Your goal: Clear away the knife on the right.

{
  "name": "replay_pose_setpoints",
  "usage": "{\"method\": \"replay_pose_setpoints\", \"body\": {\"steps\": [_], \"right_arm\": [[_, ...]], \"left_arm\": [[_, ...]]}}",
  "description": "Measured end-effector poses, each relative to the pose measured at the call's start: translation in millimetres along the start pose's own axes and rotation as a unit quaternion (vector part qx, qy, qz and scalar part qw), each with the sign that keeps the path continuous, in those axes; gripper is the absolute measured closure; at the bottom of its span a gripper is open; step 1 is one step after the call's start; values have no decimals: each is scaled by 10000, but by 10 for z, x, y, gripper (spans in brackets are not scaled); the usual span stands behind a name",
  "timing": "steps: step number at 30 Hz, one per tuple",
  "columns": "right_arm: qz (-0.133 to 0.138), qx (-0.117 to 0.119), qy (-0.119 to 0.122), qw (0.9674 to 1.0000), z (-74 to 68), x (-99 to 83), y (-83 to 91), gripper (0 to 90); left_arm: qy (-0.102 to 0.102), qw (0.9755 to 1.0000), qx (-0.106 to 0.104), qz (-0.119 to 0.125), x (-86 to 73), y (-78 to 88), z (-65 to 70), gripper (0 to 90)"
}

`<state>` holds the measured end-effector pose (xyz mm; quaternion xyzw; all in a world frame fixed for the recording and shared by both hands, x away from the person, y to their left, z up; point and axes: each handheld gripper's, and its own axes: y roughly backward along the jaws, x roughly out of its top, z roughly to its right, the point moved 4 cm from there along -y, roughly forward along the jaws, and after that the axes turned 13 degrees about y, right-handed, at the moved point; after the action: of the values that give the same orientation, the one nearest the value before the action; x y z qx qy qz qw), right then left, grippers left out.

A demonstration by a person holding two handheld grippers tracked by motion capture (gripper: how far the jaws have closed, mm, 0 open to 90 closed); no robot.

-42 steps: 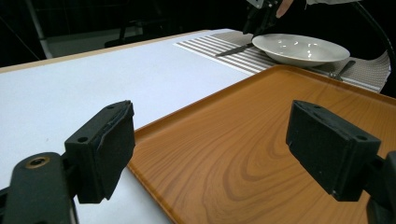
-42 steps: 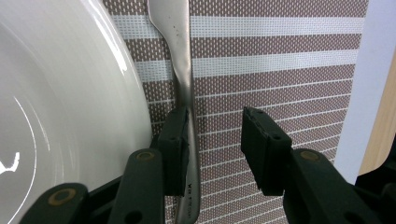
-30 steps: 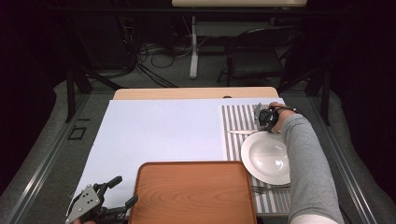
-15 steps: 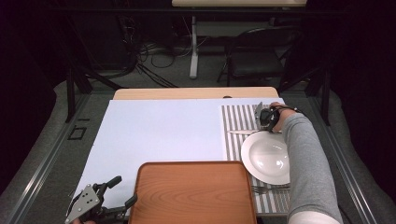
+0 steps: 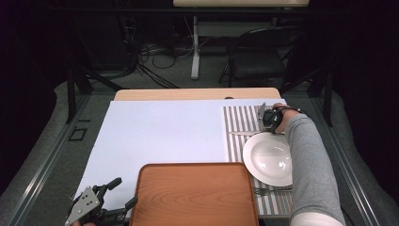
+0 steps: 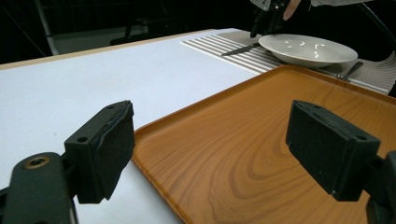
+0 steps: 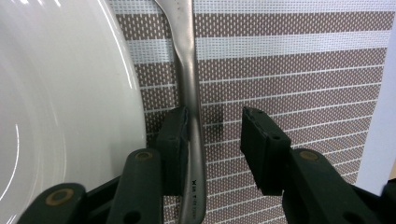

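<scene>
Silver metal knife (image 7: 189, 93) on striped brown placemat (image 7: 289, 70), right of white plate (image 7: 60, 93), lies between half-open right gripper (image 7: 215, 126) jaws, ungripped. Left gripper (image 6: 210, 149) wide open, empty, over near-left edge of wooden tray (image 6: 261, 140).

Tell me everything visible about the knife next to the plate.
The knife is plain dull-silver metal, with small lettering stamped on the handle. It lies flat on the striped mat, just beyond the white plate's far rim, blade pointing toward the white table cover. The right tool straddles the handle with its jaws apart: one jaw sits against the handle's side, the other stands clear across a gap of mat. The knife is not lifted.
</scene>
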<state>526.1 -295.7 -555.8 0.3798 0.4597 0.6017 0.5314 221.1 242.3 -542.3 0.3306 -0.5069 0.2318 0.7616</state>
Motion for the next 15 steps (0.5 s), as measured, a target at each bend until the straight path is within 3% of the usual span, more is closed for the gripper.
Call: {"method": "replay_pose_setpoints", "body": {"steps": [15], "right_arm": [[65, -5, -44, 10000, 3, -9, -6, 591]], "left_arm": [[2, 10000, -2, -25, 0, -4, -6, 158]]}}
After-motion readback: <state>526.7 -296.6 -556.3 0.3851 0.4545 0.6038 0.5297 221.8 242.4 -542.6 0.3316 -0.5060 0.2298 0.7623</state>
